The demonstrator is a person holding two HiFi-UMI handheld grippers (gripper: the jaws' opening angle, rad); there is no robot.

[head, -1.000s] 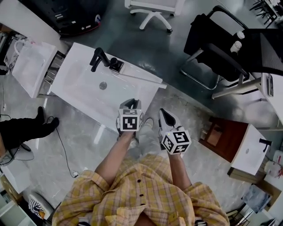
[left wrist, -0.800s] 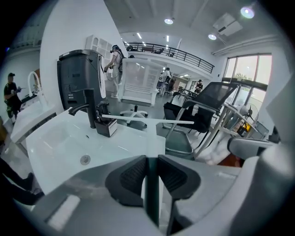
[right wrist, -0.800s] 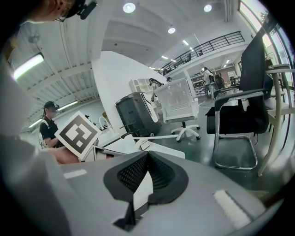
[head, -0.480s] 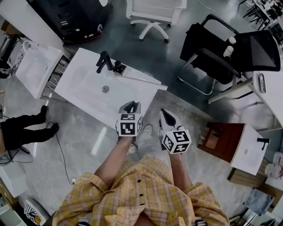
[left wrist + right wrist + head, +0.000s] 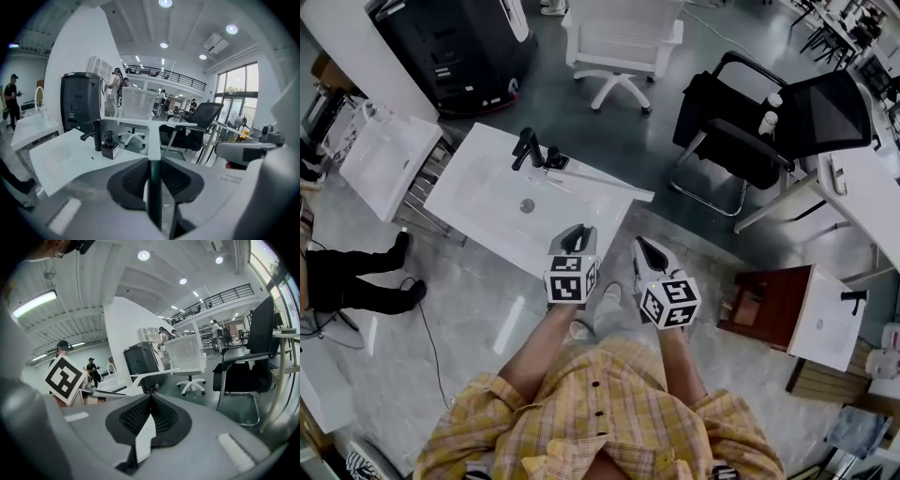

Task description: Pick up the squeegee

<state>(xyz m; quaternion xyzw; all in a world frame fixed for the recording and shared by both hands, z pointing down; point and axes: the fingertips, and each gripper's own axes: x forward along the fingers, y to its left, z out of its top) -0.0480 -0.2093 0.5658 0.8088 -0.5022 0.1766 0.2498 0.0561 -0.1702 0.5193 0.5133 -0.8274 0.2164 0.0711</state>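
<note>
A long pale squeegee lies along the far edge of the white sink counter, just right of the black soap dispenser; its right end reaches past the counter's corner. My left gripper hovers at the counter's near right edge, jaws shut with nothing between them. My right gripper hangs beside it over the floor, off the counter's right side, also shut and empty. Both are well short of the squeegee.
A black faucet stands left of the dispenser, with the drain in the basin. A white chair and a black office chair stand beyond. A second basin is at left, and a person's legs show on the floor.
The head view has swung to show more of the room beyond the counter. Both grippers stay side by side and shut, nearly where they were at the counter's near edge.
</note>
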